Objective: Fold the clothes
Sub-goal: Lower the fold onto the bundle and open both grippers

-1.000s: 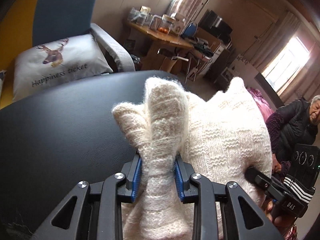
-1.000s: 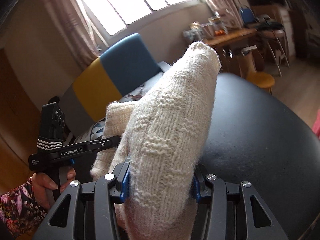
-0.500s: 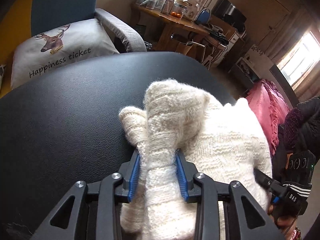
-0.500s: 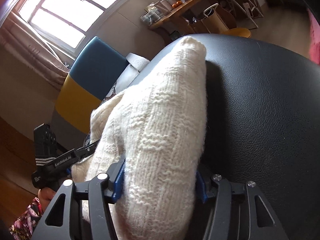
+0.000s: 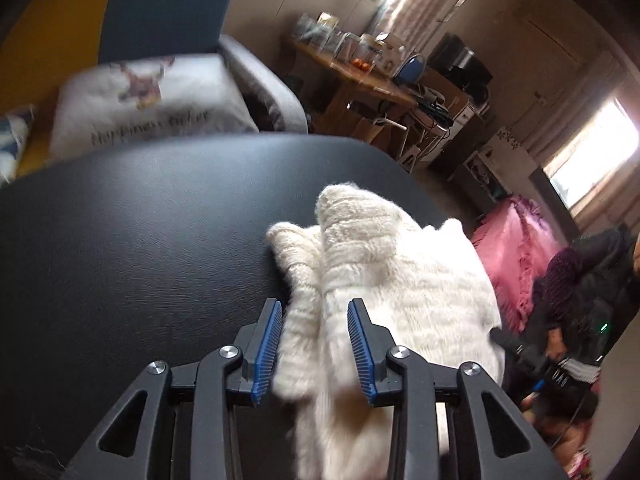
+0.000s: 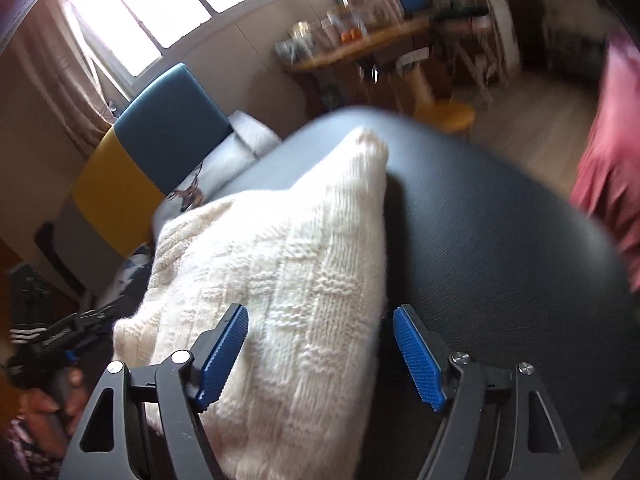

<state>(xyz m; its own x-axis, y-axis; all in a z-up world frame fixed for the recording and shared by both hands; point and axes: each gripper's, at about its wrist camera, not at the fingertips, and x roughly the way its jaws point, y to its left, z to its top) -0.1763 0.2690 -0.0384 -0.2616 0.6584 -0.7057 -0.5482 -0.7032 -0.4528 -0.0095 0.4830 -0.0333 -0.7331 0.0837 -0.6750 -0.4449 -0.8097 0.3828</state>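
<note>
In the left wrist view, the left gripper (image 5: 316,346) stood with its blue pads parted and slack, the cream knit garment (image 5: 384,280) lying loose between them instead of being pinched. The garment was bunched on the black padded table (image 5: 140,240), running from 6 o'clock up toward 1 o'clock, with a thick roll of knit along its 11 o'clock edge. A cushion (image 5: 148,104) sat on the chair at 10 o'clock.

In the right wrist view, the right gripper (image 6: 320,350) was spread wide, one pad against the knit and the other clear of it over bare table. The garment ran from 6 o'clock up to a point near 12 o'clock, its right edge straight.

Judging from this, the risk was the lumpy left edge: thick, springy wool could unroll once nothing held it, and a pad snagging the fuzzy knit on withdrawal could drag the fold open.
</note>
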